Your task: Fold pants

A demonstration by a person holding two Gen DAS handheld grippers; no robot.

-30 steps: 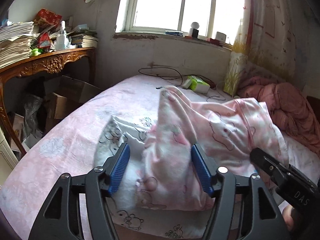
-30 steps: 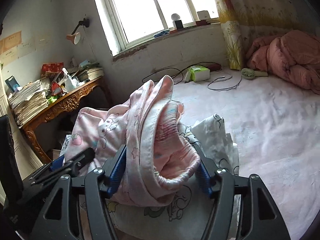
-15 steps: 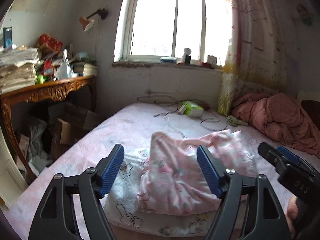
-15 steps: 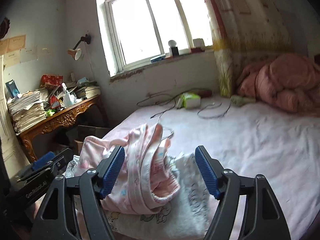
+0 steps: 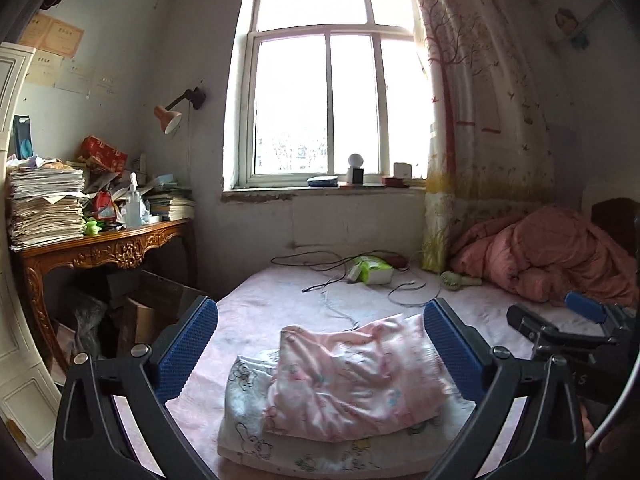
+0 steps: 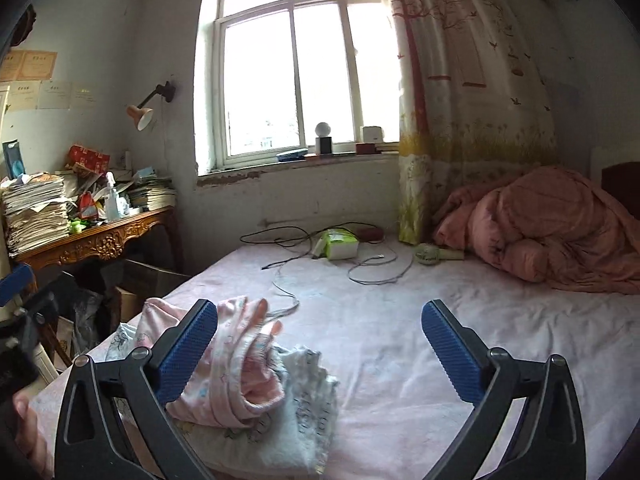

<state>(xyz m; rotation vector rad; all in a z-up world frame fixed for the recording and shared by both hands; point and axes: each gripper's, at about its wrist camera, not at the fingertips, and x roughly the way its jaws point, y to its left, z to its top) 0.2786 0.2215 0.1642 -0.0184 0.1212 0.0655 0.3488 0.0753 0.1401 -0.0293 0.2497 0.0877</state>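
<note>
Left hand-held gripper (image 5: 320, 354) opening above pink pants (image 5: 352, 380), not touching.

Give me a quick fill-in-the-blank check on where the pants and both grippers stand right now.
1. The pink pants lie on top of a ____ printed garment.
2. The fingers of the left gripper and the right gripper are opening, with ____ clamped between them.
3. The orange quilt is bunched at the bed's ____ side in both views.

Missing words: white; nothing; right
</note>
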